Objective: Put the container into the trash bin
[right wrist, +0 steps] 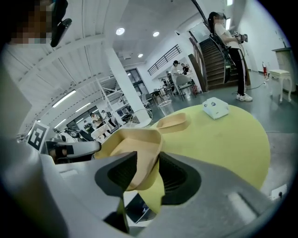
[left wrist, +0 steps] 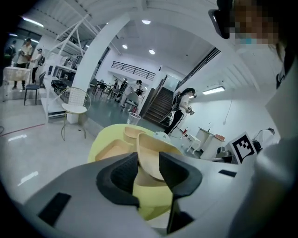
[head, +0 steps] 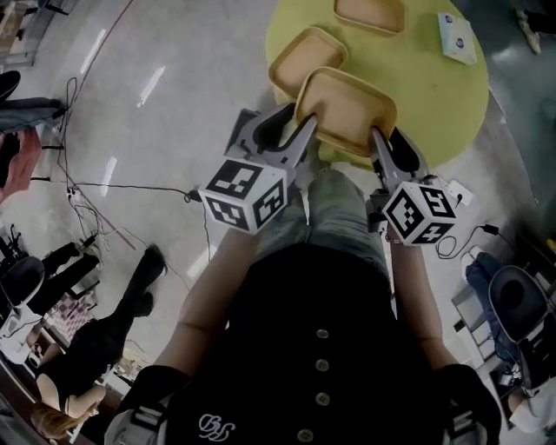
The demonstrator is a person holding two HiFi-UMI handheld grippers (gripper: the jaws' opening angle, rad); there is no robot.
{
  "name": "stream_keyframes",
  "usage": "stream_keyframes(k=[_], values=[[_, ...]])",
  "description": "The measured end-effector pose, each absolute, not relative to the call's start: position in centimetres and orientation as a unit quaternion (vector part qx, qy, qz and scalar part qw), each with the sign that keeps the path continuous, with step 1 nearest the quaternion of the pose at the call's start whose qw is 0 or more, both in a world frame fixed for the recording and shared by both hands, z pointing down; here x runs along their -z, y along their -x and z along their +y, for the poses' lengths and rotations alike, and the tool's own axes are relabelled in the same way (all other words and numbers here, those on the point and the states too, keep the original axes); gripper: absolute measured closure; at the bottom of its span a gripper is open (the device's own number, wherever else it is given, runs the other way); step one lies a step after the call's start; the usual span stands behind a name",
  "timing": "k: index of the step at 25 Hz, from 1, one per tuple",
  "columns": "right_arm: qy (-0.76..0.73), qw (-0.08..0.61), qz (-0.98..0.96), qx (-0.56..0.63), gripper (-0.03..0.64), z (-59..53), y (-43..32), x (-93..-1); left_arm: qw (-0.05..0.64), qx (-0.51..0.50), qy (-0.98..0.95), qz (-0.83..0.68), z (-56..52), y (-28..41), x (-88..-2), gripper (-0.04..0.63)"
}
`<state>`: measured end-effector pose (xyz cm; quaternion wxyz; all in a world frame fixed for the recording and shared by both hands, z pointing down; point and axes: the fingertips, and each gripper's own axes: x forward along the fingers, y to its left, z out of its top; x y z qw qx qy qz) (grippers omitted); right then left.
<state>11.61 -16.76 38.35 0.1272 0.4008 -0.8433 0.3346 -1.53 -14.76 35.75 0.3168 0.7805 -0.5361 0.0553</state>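
A tan, shallow, square container (head: 347, 106) hangs lifted at the near edge of the round yellow table (head: 434, 104), held from both sides. My left gripper (head: 300, 122) is shut on its left rim, and my right gripper (head: 384, 139) is shut on its right rim. In the left gripper view the container's wall (left wrist: 150, 151) stands between the dark pads of the left gripper (left wrist: 148, 163). In the right gripper view the right gripper (right wrist: 148, 168) pinches the bent rim of the container (right wrist: 135, 142). No trash bin is in view.
Two more tan containers (head: 306, 52) (head: 372, 12) lie on the table, with a small white box (head: 457, 36) at its far right. A clear plastic cup (left wrist: 133, 118) stands at the far edge. Cables (head: 130, 187) and seated people's legs (head: 104, 295) are on the floor to the left.
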Motion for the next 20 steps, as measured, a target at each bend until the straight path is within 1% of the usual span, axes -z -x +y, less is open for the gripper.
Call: stream_keyframes(k=[11,20], values=[[-0.332,0.135,-0.884,-0.3,0.482,-13.1,-3.9,-35.6,0.304,-0.025,-0.752,-0.584,-8.1,8.4,-33.6,0.466],[-0.266,0.174,-0.909,-0.269,0.481,-10.5,3.2,-36.4,0.329,-0.006,-0.705,-0.628,-2.7,14.0,-35.8,0.466]])
